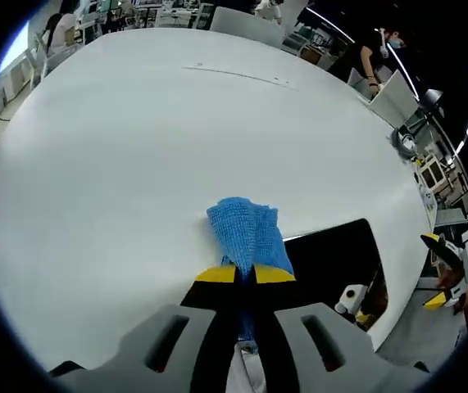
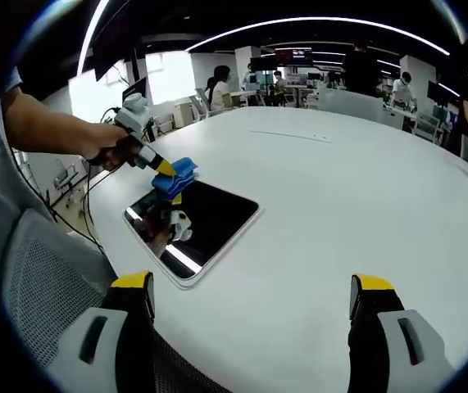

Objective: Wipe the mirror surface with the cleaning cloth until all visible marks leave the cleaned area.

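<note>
The mirror [image 2: 194, 223] lies flat near the worktop's [image 2: 340, 196] near edge, by a mesh chair [image 2: 37, 278]. The left tool [image 2: 166, 170] is clamped on the blue cleaning cloth [image 1: 246, 233], which rests at the mirror's far corner. Wiping well likely means pressing the cloth flat and sweeping in overlapping passes. The right tool [image 2: 250, 299] hangs wide open and empty, well clear. Nothing obstructs the mirror.
</note>
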### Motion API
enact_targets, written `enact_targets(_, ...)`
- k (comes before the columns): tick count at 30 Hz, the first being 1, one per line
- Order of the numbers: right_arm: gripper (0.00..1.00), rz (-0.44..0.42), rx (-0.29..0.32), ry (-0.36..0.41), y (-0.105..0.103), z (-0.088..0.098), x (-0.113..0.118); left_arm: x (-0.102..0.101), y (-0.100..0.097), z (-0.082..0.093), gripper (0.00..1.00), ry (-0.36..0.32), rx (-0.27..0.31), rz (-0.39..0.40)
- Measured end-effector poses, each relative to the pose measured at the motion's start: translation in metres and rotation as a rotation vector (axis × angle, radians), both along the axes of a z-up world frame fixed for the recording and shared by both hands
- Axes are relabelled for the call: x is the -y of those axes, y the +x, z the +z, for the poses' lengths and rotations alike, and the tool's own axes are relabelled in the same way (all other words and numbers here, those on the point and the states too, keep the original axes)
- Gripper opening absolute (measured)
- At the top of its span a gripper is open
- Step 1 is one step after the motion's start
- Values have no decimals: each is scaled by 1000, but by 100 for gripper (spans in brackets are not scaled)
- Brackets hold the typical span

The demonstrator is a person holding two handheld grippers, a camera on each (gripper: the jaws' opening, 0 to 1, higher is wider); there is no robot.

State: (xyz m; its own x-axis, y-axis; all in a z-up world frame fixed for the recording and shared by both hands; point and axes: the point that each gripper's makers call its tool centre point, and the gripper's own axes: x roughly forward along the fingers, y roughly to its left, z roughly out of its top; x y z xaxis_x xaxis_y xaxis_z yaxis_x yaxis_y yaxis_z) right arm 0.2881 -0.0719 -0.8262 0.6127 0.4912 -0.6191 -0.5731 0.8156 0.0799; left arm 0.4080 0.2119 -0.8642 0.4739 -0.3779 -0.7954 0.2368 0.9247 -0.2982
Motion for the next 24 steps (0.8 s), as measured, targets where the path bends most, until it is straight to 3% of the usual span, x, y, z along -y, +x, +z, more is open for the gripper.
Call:
enact_targets(2, 98, 3, 1, -3, 0, 0, -1, 0, -1, 0, 3, 19, 27, -27)
enact_targets(6, 98, 5, 2, -3, 0, 0, -1, 0, -1, 1, 3, 1, 27, 7)
enact_targets(11, 98, 7, -7, -8, -2, -2, -1, 1, -2, 1, 3, 28, 46, -31)
enact_targets(14, 98, 10, -3, 10, -2, 1, -4, 0, -1, 2, 3, 10, 15, -18)
enact_targets(16, 98, 10, 2, 11, -2, 2, -4, -1, -2, 4, 3, -32, -28, 31)
enact_targets(18, 98, 3, -1, 5, -1, 1, -2, -6, 6, 18, 3, -57, 28, 65)
enact_targets(20, 98, -2, 5, 8, 0, 2, -1, -9, 5, 32, 3, -89, 34, 76)
enact_targets(24, 98, 6, -1, -6, -1, 0, 0, -24, -6, 49, 3, -68, 43, 49)
